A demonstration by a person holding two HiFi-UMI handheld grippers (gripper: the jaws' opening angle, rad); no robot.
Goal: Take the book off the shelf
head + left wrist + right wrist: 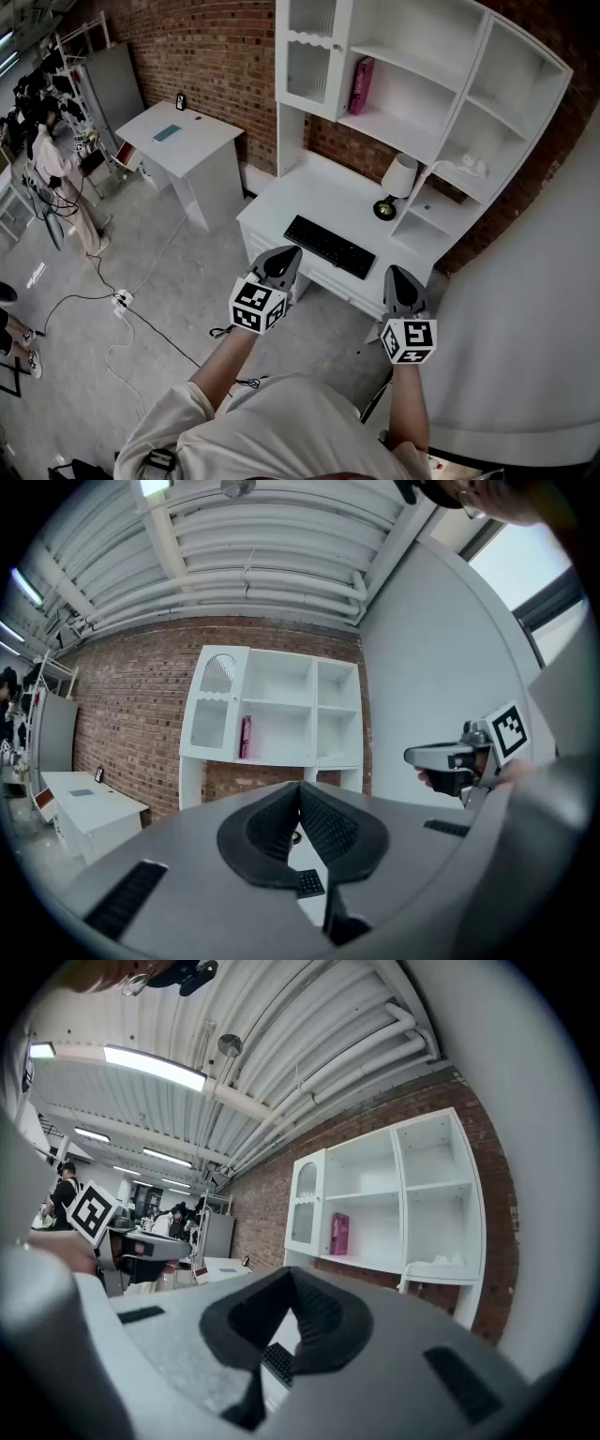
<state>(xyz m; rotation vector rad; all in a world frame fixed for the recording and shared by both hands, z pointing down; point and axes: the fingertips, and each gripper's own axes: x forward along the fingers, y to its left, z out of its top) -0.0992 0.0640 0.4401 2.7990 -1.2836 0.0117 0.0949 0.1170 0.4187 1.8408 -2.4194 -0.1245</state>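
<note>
Pink against white boards, the book (361, 85) stands upright at the left end of the hutch's middle shelf (403, 131), close to the wall it shares with the glass-fronted cabinet (309, 47). A person faces the desk (281, 202) with a gripper in each hand. The left gripper (287, 253) and the right gripper (397, 274) are held out by the desk's front edge, one toward each end of the black keyboard (330, 247). Both have their jaws pressed together with nothing between them, and both are well apart from the book. The reach appears not yet begun. To do it well, the chosen gripper would likely need its jaws spread before it nears the shelf. It should come in level from the shelf's front edge and take the book across its covers, low enough for a firm hold. The cabinet wall leaves little room on the book's left, so the pads may have to ease it toward the shelf's open middle first. The table lamp (397, 183) at the desk's back right sits below the route and is best cleared from above.
</note>
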